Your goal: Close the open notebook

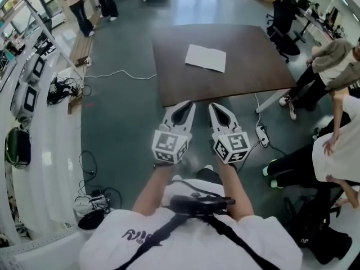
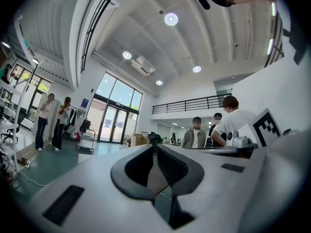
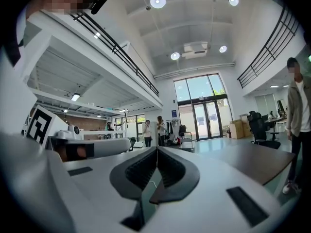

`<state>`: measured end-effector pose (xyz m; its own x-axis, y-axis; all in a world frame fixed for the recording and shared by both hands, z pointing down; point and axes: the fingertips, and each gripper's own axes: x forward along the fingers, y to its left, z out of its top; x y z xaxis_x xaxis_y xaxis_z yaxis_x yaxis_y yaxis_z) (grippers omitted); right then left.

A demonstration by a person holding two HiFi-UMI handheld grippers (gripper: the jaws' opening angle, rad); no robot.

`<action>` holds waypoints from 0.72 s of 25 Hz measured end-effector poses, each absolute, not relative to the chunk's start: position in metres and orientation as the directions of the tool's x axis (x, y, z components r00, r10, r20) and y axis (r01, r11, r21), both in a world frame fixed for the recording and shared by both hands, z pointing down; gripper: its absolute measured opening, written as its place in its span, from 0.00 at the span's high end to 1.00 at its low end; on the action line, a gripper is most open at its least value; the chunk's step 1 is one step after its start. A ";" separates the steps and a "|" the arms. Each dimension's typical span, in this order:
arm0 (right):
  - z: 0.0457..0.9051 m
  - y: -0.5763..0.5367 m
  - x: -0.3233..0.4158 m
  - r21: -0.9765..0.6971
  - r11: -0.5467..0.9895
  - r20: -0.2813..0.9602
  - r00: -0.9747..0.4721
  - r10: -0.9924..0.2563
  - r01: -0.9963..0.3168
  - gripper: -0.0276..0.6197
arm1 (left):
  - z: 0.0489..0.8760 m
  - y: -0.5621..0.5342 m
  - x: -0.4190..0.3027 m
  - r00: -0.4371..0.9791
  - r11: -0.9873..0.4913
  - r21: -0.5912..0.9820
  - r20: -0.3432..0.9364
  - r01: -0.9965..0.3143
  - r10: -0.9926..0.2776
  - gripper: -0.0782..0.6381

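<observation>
Fingers on the left gripper (image 1: 187, 106) are pressed together at the tips with nothing between them; the left gripper view shows the same. Right gripper (image 1: 217, 107): same, tips meeting, empty. Both are held level, side by side, over the floor (image 1: 121, 128) just short of the worktop's (image 1: 185, 86) near edge.

Notebook (image 1: 206, 57) lies open and flat, pale pages up, towards the far side of the dark worktop, well apart from both grippers. Nothing else on the surface.

Step in hand, as I judge it: the approach, no contact yet.

Risks:
- Closed fingers cannot take a cover; they need to part first.
- Cover lies flush, so a poke at its edge may push the whole notebook along the smooth top instead of lifting it.
- Power strip (image 1: 262, 135) and its cable sit on the floor by the near right leg: a trip hazard when stepping in.
</observation>
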<state>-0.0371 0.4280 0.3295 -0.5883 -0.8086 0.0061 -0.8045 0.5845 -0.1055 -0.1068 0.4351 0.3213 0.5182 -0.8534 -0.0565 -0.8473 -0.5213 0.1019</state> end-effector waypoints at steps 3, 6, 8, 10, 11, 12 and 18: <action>0.328 0.412 -0.030 -0.111 0.583 0.003 -0.587 -0.810 -0.805 0.95 | 0.325 0.421 -0.103 0.511 -0.513 0.114 -0.046 -0.851 -0.858 0.85; 0.331 0.390 -0.023 -0.115 0.591 -0.001 -0.594 -0.804 -0.799 0.95 | 0.327 0.397 -0.100 0.489 -0.490 0.121 -0.038 -0.863 -0.871 0.85; 0.333 0.373 -0.014 -0.120 0.595 -0.006 -0.598 -0.801 -0.795 0.95 | 0.329 0.380 -0.090 0.484 -0.484 0.116 -0.033 -0.867 -0.875 0.85; 0.330 0.352 -0.001 -0.120 0.597 -0.013 -0.600 -0.800 -0.793 0.95 | 0.329 0.363 -0.076 0.483 -0.483 0.108 -0.029 -0.869 -0.875 0.85; 0.326 0.341 0.005 -0.119 0.599 -0.019 -0.602 -0.799 -0.792 0.95 | 0.328 0.354 -0.069 0.481 -0.481 0.105 -0.027 -0.870 -0.876 0.85; 0.322 0.331 0.012 -0.119 0.602 -0.027 -0.604 -0.797 -0.789 0.95 | 0.327 0.345 -0.062 0.478 -0.478 0.104 -0.025 -0.872 -0.878 0.85; 0.307 0.274 0.061 -0.126 0.620 -0.070 -0.617 -0.784 -0.774 0.95 | 0.323 0.293 -0.015 0.447 -0.447 0.092 -0.020 -0.890 -0.894 0.85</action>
<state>0.0615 0.2743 0.3075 -0.6168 -0.7840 -0.0696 -0.7741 0.6202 -0.1265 -0.0154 0.2930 0.3226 0.4475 -0.8941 -0.0199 -0.8896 -0.4473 0.0921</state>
